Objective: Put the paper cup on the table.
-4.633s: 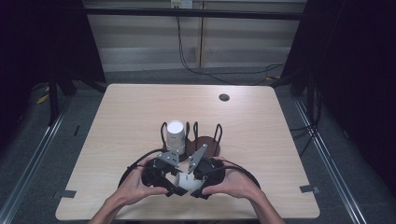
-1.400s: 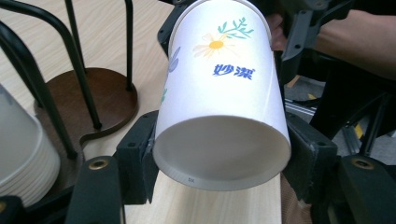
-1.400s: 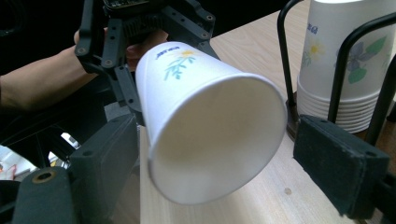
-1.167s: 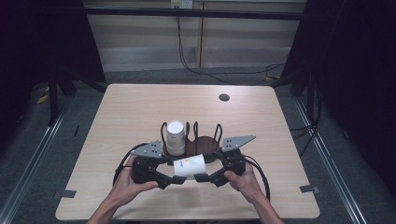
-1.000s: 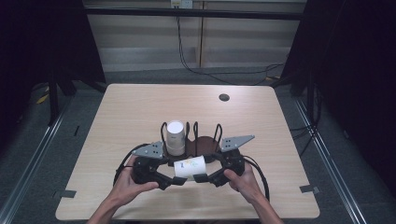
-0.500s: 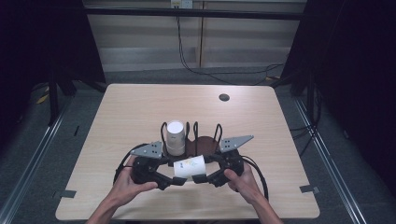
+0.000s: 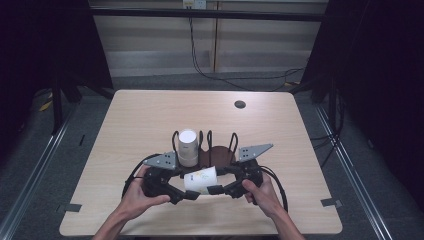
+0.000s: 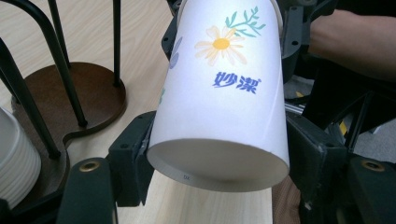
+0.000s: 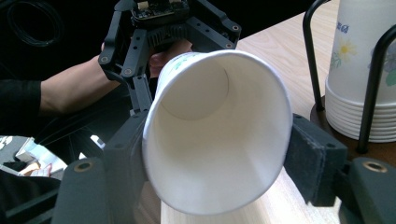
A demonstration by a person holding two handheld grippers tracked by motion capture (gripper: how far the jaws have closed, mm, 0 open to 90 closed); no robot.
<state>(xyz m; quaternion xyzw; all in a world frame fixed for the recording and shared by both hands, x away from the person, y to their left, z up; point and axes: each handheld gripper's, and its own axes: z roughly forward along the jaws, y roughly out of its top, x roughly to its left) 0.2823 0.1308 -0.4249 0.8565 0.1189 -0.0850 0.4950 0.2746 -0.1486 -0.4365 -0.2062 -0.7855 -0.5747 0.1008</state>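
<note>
A white paper cup (image 7: 200, 180) with a daisy print lies on its side above the table's front, held between both grippers. My left gripper (image 7: 186, 192) is shut on the cup's base end; in the left gripper view the cup (image 8: 219, 88) sits between its pads (image 8: 133, 156). My right gripper (image 7: 220, 188) is shut on the rim end; in the right gripper view the open mouth of the cup (image 9: 215, 140) faces the camera. Just behind the grippers, a stack of like cups (image 7: 188, 146) stands in a wire holder (image 7: 220, 153) with a brown base.
A small dark round spot (image 7: 240, 104) marks the table's far right. The holder's black wire loops (image 8: 70, 79) rise close to the held cup. The table's front edge (image 7: 200, 233) lies just below the hands. Cables trail from both grippers.
Since 4.6 s ago the grippers have spread apart and the cup has turned to lie sideways between them. Over the last second almost nothing has moved.
</note>
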